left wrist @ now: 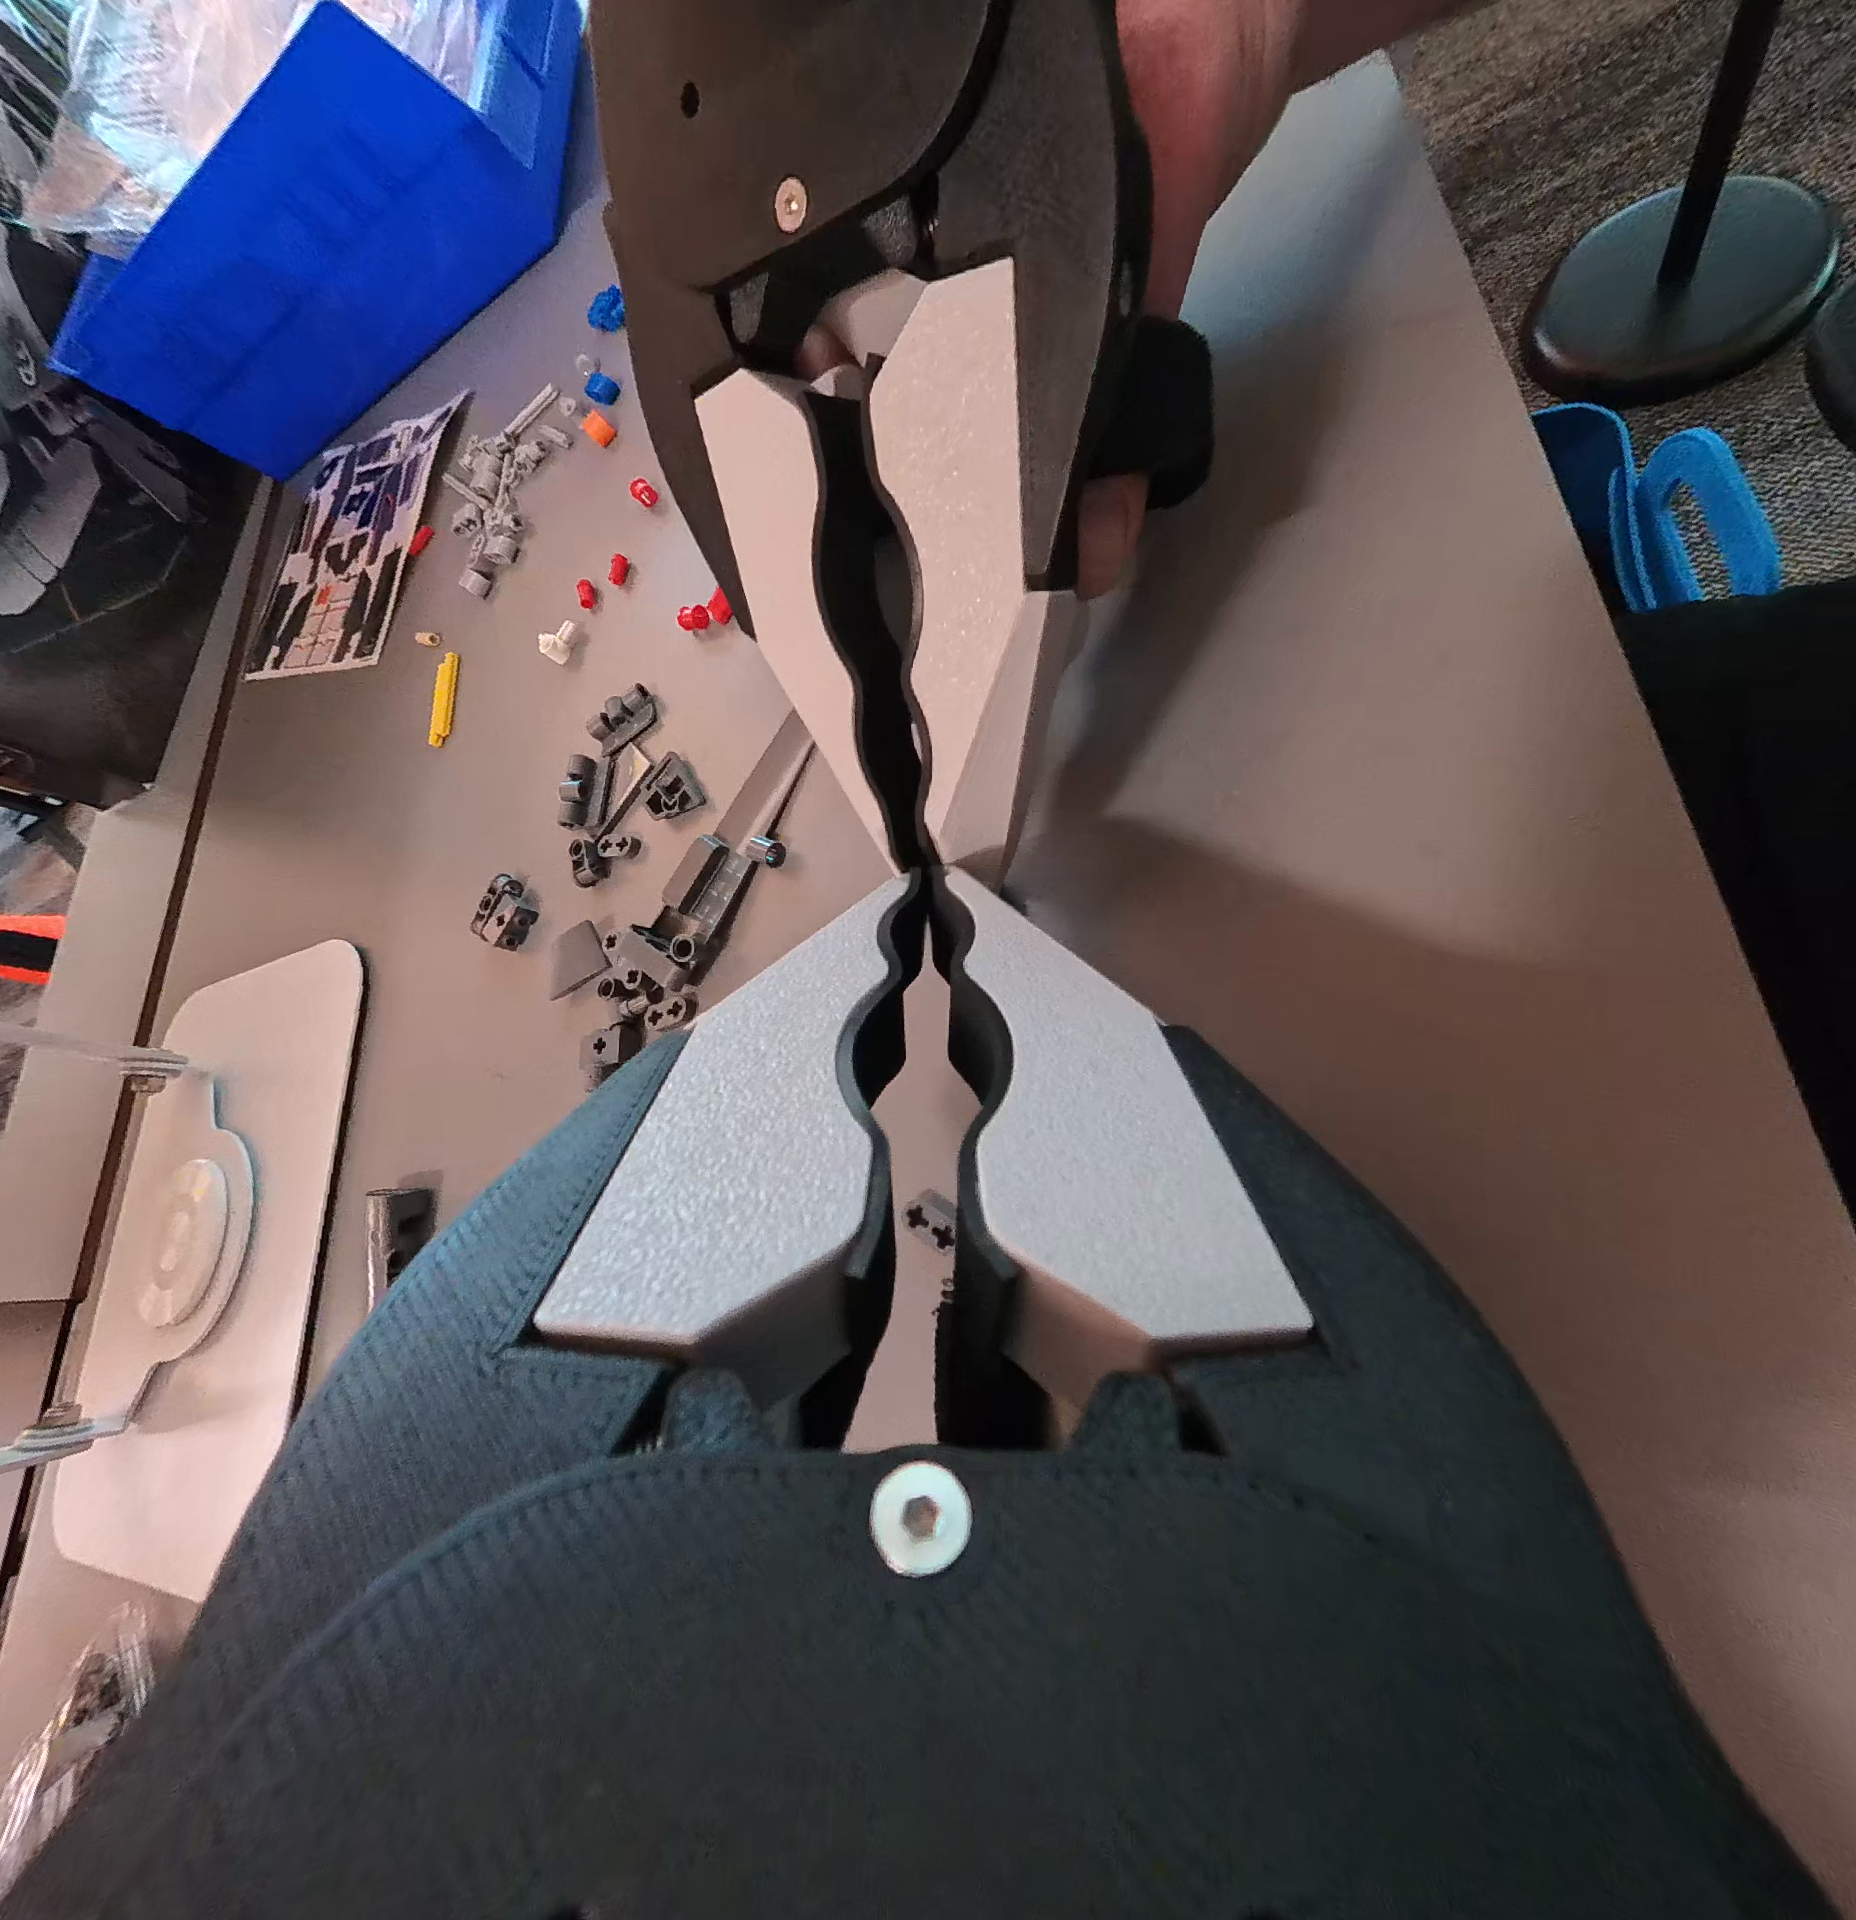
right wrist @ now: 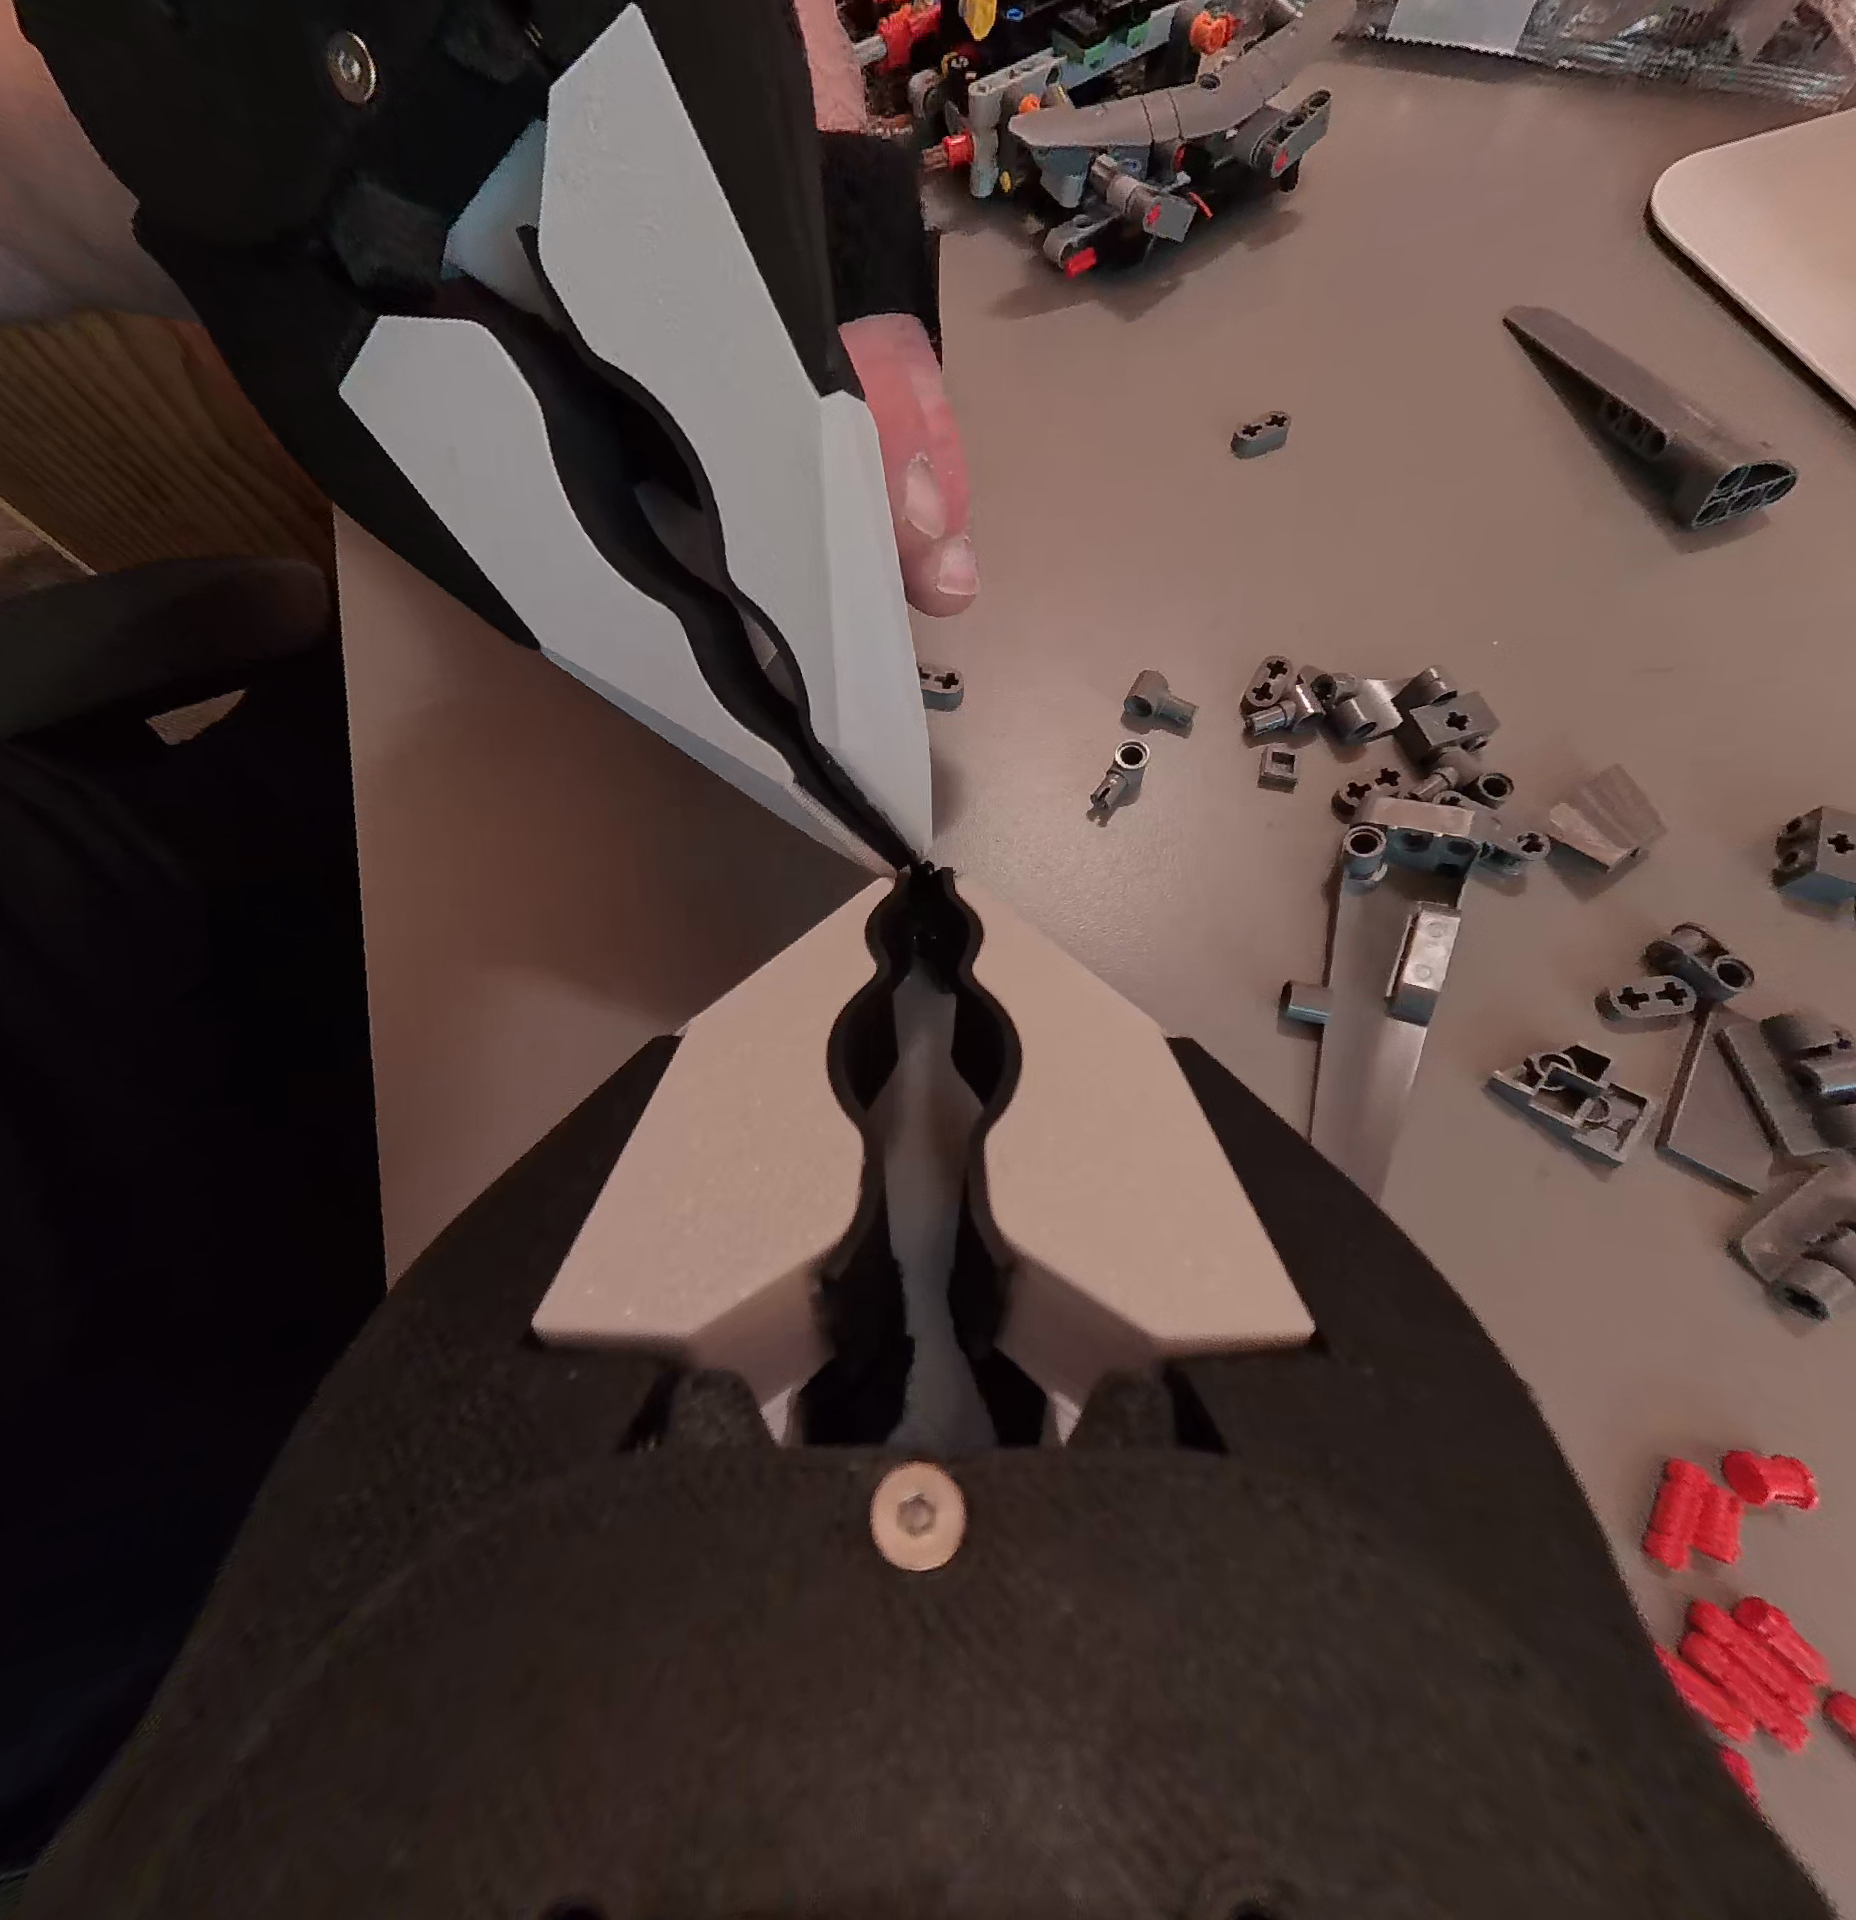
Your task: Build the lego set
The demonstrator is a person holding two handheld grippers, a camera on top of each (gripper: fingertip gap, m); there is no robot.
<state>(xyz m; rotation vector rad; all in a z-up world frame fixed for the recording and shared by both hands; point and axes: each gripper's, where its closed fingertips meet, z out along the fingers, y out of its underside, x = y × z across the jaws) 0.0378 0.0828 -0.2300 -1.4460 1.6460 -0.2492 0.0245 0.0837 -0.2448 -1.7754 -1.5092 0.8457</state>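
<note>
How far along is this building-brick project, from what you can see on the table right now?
Partly built: a grey, multi-coloured model stands at the far side of the table. In hand: nothing visible; the left hand-held gripper and right hand-held gripper meet tip to tip, both closed. Left: loose dark grey pieces, red pins, a yellow piece and a sticker sheet lie unused.

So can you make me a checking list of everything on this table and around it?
Surface: grey table, bare near the front edge.
Job's things: nothing seen that stands out as such.
Clutter: dark grey building pieces, red pegs, yellow bar, sticker sheet, part-built model.
Grippers: left gripper and right gripper both shut, tips meeting point to point; nothing visibly held.
Cables: nothing seen.
Surroundings: blue bin, carpet, black stand base.
</note>
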